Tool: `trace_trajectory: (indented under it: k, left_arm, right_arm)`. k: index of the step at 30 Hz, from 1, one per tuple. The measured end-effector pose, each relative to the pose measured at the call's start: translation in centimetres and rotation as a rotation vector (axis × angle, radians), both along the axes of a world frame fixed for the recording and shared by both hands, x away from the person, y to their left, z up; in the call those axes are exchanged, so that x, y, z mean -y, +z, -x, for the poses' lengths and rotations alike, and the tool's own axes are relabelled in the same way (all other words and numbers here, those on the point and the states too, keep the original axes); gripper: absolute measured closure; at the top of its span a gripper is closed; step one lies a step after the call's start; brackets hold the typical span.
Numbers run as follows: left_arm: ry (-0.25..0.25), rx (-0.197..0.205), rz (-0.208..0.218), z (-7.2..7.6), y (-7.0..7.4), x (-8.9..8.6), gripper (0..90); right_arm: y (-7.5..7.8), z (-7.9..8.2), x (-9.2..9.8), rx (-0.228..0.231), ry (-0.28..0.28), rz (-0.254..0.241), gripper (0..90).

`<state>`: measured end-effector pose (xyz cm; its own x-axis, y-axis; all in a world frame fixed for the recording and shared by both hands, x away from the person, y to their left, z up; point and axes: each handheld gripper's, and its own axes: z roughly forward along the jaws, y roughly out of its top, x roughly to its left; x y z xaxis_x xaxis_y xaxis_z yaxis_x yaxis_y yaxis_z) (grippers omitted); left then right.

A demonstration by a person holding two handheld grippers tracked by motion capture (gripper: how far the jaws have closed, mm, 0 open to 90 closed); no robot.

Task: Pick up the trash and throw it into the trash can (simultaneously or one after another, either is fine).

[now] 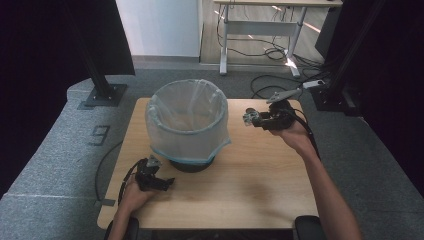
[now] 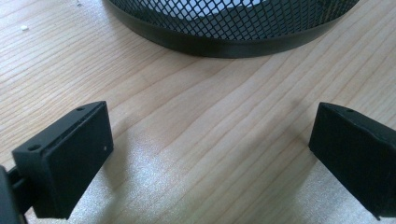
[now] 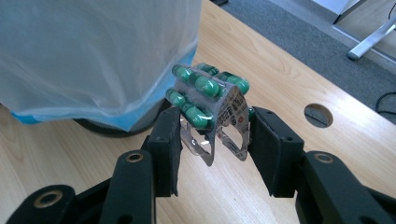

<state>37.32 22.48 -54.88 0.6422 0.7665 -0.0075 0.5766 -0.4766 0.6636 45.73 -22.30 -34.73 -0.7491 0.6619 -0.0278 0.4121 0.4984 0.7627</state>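
A crumpled silver foil blister pack of green capsules [image 3: 212, 109] is pinched between the jaws of the right gripper [image 1: 248, 118], bent into a fold with its printed backing turned outward, held above the desk. Just beside it stands a black mesh wastebasket [image 1: 187, 122] lined with a translucent white bag with a blue hem, upright near the desk's middle.

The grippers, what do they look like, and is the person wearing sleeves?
Both the left gripper and right gripper are black, with blocky rectangular jaws on hinged bars with metal rivets. A black cable trails from each; the right carries a grey three-cornered plate. Forearms bare, no sleeves.
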Motion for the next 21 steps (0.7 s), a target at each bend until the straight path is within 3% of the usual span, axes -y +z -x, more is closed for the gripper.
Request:
trace_trajectory:
  k: [21]
  left_arm:
    - [0.0,0.0,0.0,0.0,0.0,0.0,0.0]
  right_arm:
    - [4.7,0.4,-1.8,0.021,0.034,-0.015,54.2]
